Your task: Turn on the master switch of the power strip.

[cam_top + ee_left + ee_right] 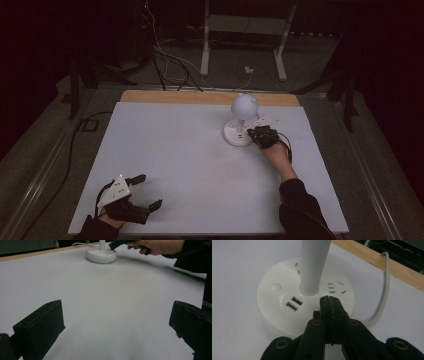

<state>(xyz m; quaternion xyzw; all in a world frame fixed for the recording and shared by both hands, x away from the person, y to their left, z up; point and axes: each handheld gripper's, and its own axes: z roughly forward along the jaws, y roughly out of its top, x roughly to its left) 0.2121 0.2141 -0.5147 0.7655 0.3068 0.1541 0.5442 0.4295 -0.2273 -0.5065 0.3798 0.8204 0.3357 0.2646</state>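
A white desk lamp with a round head (244, 106) stands on a round white base (236, 133) at the table's far right. The base (287, 302) carries two USB ports (293, 303), socket slots and a round button (275, 286), with the stem (314, 265) rising from its middle. My right gripper (329, 300) is shut with nothing between its jaws, its tips over the base just beside the stem; from above this gripper (252, 134) touches the base's right edge. My left gripper (150, 192) rests open near the front left corner, its fingers (40, 327) wide apart over bare table.
The white table cover (190, 170) lies over a wooden top whose edge (210, 97) shows at the back. A white cable (384, 290) runs from the lamp base off the far edge. Cables and a white stand's legs (242, 45) lie on the floor beyond.
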